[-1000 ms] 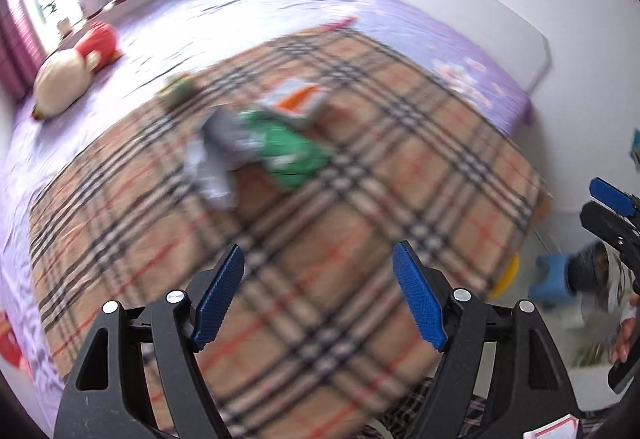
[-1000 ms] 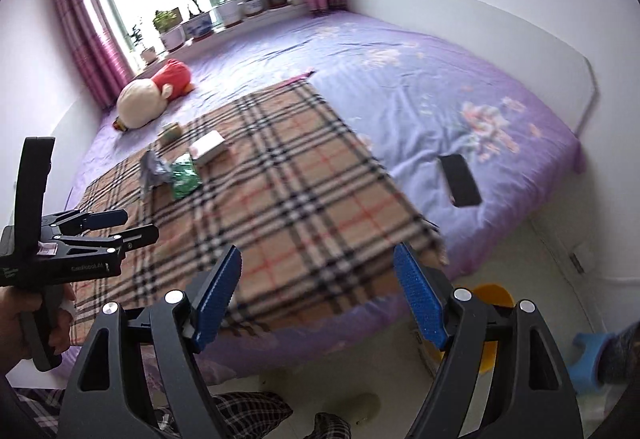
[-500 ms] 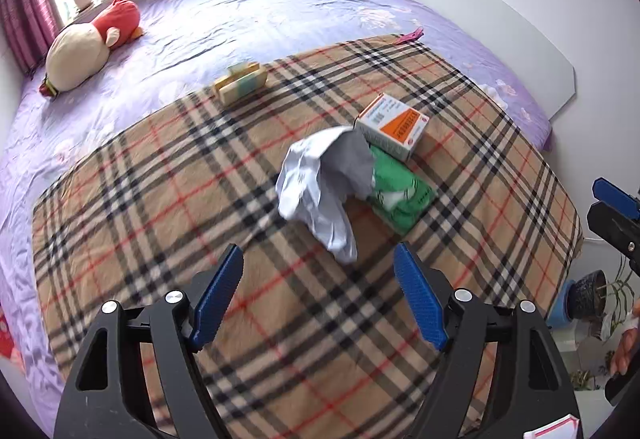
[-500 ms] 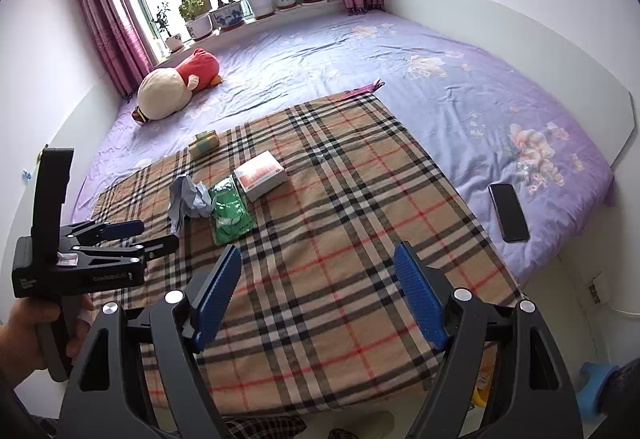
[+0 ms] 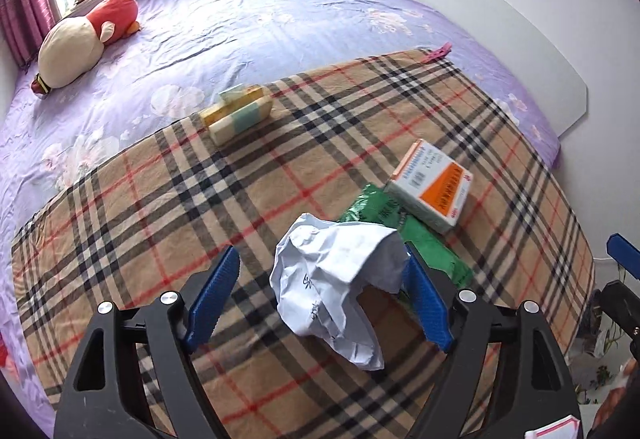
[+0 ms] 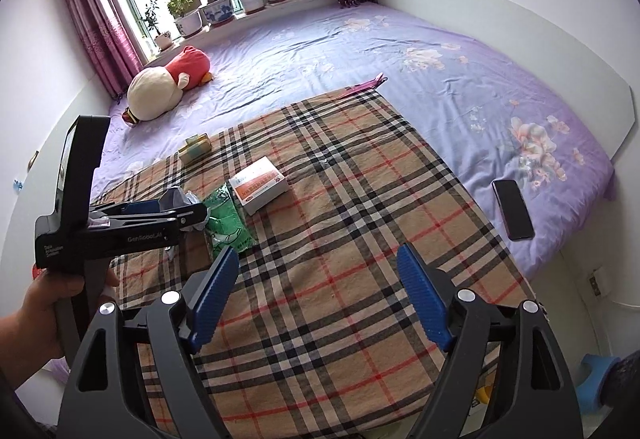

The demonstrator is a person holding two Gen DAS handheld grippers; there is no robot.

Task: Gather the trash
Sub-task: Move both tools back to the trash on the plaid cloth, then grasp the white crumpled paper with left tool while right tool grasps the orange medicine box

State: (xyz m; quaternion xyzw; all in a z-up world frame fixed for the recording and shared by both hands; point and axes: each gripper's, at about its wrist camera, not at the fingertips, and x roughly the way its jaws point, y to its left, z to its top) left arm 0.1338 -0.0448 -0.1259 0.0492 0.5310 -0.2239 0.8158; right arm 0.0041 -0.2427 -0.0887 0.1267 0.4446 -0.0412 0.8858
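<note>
Crumpled white paper [image 5: 336, 279] lies on the plaid blanket [image 5: 168, 199], between the spread fingers of the left gripper [image 5: 320, 295], off-centre toward its right finger. Likely light, soft, crushable; best pinched across the bunched middle. Left gripper released, level, low over blanket. Right gripper [image 6: 320, 295] also released, hovering well back

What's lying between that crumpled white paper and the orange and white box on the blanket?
A green plastic packet lies there, partly under the crumpled white paper and reaching the orange and white box. The left wrist view shows it best.
</note>
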